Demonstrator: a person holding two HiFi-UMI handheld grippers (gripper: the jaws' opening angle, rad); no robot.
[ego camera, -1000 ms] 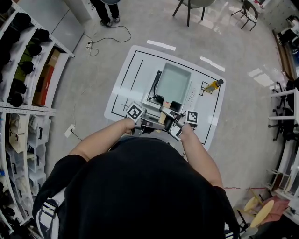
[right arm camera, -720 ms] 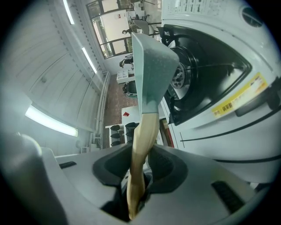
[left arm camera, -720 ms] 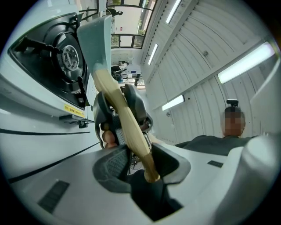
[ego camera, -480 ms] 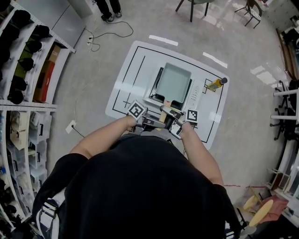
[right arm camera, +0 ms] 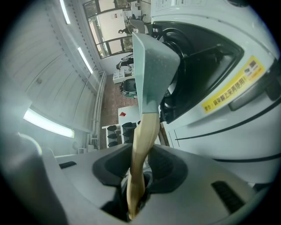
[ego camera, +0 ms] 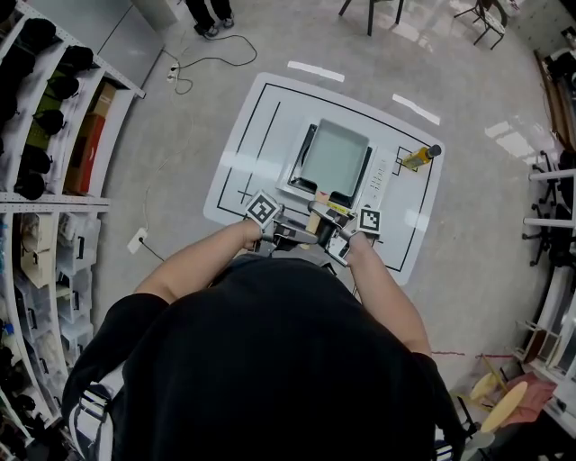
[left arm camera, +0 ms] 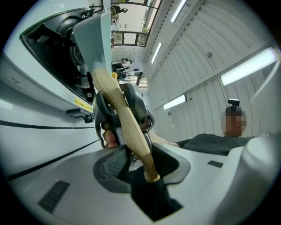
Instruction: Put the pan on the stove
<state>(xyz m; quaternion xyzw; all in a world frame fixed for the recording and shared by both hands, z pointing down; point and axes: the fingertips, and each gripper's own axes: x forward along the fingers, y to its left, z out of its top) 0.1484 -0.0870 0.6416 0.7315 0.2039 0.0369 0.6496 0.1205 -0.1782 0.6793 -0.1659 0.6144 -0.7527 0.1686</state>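
Observation:
A square grey-green pan (ego camera: pixel 335 160) rests over the black portable stove (ego camera: pixel 300 167) on the white table (ego camera: pixel 243 153). Its pale wooden handle (ego camera: pixel 316 221) points toward me. Both grippers are shut on that handle side by side, the left gripper (ego camera: pixel 290 230) and the right gripper (ego camera: pixel 335 238). In the left gripper view the handle (left arm camera: pixel 122 121) runs from the left gripper (left arm camera: pixel 137 161) up to the pan (left arm camera: pixel 93 39) above the stove (left arm camera: pixel 52 57). The right gripper view has the handle (right arm camera: pixel 143 145) clamped in the right gripper (right arm camera: pixel 136 178), with the pan (right arm camera: pixel 153 74) over the stove (right arm camera: pixel 210 52).
A yellow bottle-like object (ego camera: pixel 416 158) lies at the table's right side. The stove's control strip (ego camera: pixel 377 178) runs along its right. Shelves (ego camera: pixel 45 135) stand at the left, a cable (ego camera: pixel 193 67) lies on the floor, and chairs (ego camera: pixel 373 9) stand beyond the table.
The head view has shifted slightly, so the table sits a little higher in the picture. Pan, handle and both grippers keep their places relative to the stove.

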